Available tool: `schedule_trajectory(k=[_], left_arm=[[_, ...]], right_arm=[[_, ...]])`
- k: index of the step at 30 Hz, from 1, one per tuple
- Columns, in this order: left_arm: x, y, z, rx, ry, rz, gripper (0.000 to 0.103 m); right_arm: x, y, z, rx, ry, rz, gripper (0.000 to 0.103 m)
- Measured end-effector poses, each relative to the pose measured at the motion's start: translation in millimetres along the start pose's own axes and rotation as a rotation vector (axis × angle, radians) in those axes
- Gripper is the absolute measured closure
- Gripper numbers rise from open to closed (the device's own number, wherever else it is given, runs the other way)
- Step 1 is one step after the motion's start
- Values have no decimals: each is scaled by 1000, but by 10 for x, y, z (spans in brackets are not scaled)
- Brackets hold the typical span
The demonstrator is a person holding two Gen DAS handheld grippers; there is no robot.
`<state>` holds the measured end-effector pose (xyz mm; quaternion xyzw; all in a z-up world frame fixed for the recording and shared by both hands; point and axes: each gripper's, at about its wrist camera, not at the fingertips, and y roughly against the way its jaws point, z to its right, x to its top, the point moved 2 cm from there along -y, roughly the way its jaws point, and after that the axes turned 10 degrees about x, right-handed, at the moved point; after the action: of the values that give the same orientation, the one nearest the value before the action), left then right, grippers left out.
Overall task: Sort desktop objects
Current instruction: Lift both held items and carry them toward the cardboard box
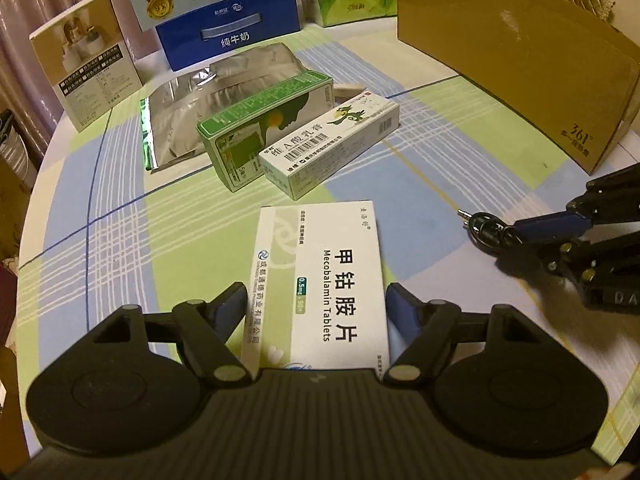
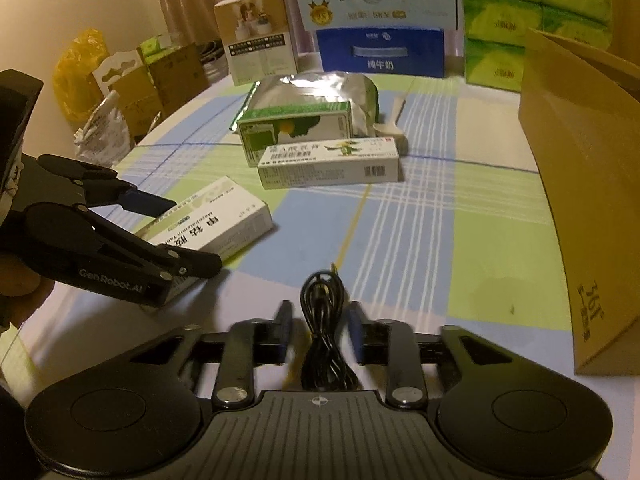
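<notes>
1. Left gripper [image 1: 316,304]: jaws open, one blue pad each side of the Mecobalamin tablet box [image 1: 320,280]. Pads just beside the box's long edges; can't tell if they touch. Box lies flat on the table [image 1: 460,152], near end tucked back btwn the jaws.
2. Right gripper [image 2: 320,320]: jaws open w/ a coiled black cable [image 2: 323,320] btwn them. Pads sit close on both sides of the bundle, contact unclear. The cable's plug end sticks out ahead of the jaw tips.
3. Straight ahead of the left jaws, past the tablet box: white ointment box [image 1: 332,146], lying on its side, angled. Touching it on its left, a green medicine box [image 1: 264,128], also on its side.
4. Behind those two: a silver foil pouch [image 1: 192,108], flat on the table.
5. Far ahead-left of the left jaws: upright beige carton [image 1: 86,60]. Far ahead: blue milk carton [image 1: 232,28] w/ a pale-blue one stacked on top.
6. Ahead-right of both jaws: big brown cardboard box [image 1: 520,60], standing on the table, well apart from the meds.
7. Green tissue packs [image 2: 532,12] stacked at the far edge, ahead-right of the right jaws.
8. Right gripper is seen from left wrist view at right, near the tablet box but apart from it.
</notes>
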<state>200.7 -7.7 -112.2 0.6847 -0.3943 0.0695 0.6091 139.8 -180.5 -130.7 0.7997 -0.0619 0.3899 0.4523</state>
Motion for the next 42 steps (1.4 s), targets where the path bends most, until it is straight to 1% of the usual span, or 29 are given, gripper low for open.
schedule_trajectory(k=[6, 12, 14, 15, 20, 27, 37, 42], left_arm=[[7, -23, 3, -6, 10, -7, 32], [-7, -16, -11, -4, 16, -11, 32], [-6, -17, -13, -2, 22, -11, 32], [-5, -21, -15, -4, 26, -11, 33], [8, -27, -16, -1, 48, -15, 35], [6, 10, 1, 10, 84, -23, 36], [52, 244, 72, 3, 138, -8, 36], [39, 351, 132, -7, 155, -4, 36]], right_arm=[[10, -96, -57, -34, 57, 28, 69], [-21, -122, -95, -62, 99, 30, 70], [-27, -120, -98, -71, 98, 31, 76], [-28, -118, -99, -78, 100, 31, 81], [-38, -109, -106, -83, 100, 28, 81], [-42, -52, -77, -93, 70, 51, 83], [-20, 131, -61, -116, 51, 99, 83], [-60, 135, -57, -120, 53, 83, 83]])
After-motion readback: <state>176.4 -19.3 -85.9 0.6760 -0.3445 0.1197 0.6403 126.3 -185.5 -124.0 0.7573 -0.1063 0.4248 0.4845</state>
